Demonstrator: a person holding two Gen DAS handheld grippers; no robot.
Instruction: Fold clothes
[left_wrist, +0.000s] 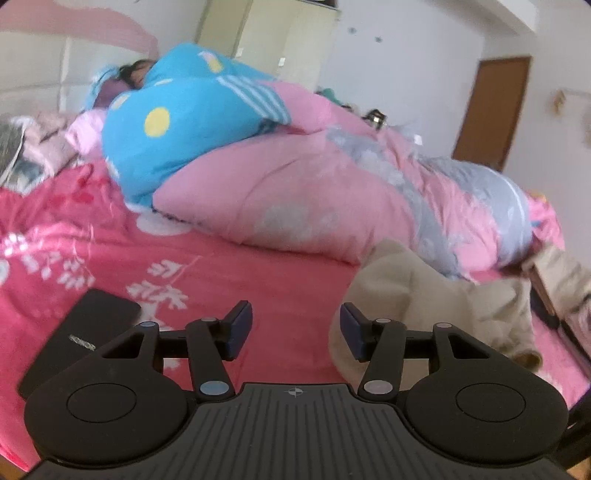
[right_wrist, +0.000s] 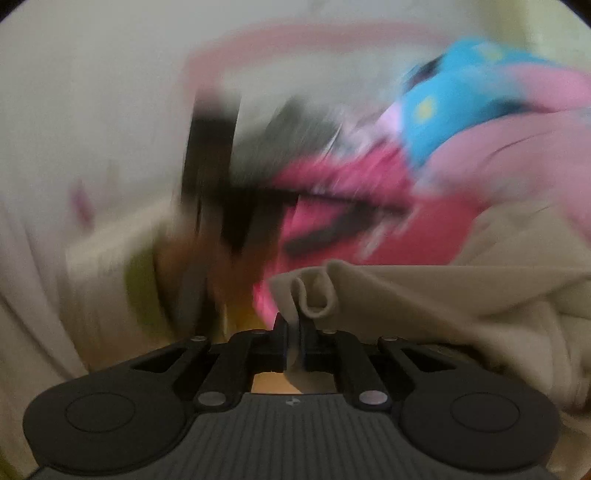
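Observation:
A beige garment (left_wrist: 436, 295) lies crumpled on the pink flowered bedsheet (left_wrist: 110, 240), at the right of the left wrist view. My left gripper (left_wrist: 295, 332) hovers open just left of the garment's near edge, with nothing between its fingers. In the right wrist view my right gripper (right_wrist: 293, 332) is shut on a folded edge of the same beige garment (right_wrist: 406, 295), which trails off to the right. The rest of that view is heavily motion-blurred.
A person in blue clothing (left_wrist: 177, 122) lies under a pink and grey quilt (left_wrist: 314, 192) across the back of the bed. A black flat phone-like object (left_wrist: 92, 332) rests on the sheet near my left gripper. A brown door (left_wrist: 491, 110) stands at the right.

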